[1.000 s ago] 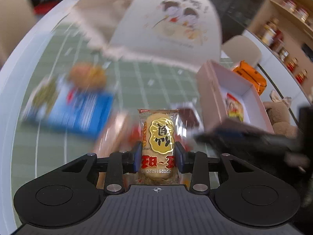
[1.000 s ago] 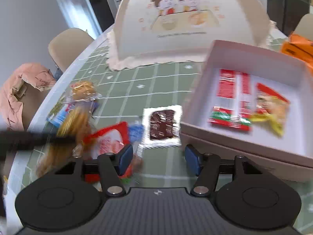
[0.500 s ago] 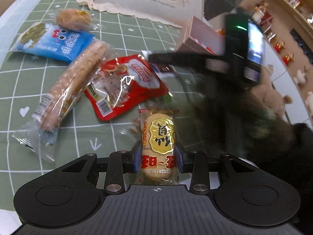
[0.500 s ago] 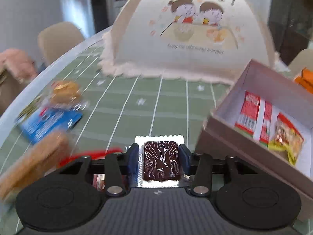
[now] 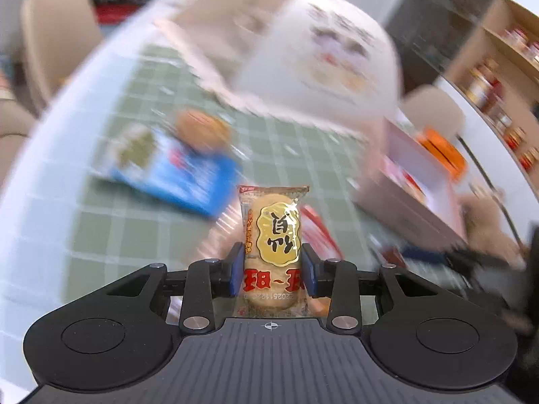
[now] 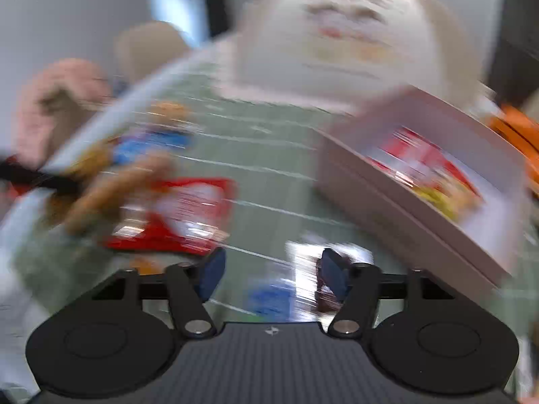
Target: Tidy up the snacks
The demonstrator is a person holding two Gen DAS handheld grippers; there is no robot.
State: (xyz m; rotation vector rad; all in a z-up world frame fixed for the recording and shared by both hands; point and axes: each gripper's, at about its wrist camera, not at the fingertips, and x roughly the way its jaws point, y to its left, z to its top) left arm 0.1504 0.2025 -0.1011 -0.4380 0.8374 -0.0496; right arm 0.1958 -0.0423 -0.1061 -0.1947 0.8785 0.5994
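The rice cracker (image 5: 271, 235) stands upright between the blue pads of the left tongs (image 5: 272, 274), clamped at its lower half, long axis pointing away along the fingers. The box (image 5: 417, 181) it seems bound for lies ahead and to the right of these tongs, across open green surface (image 5: 111, 229), so the carry likely goes rightward and forward.

In the right view the right tongs (image 6: 271, 274) are opening, their pads apart with nothing pressed between them. A silver-edged dark wrapper (image 6: 323, 269), blurred, lies on the surface just behind the right pad. The box (image 6: 397, 202) sits near, up and right of them, so the right hand is the nearer one.
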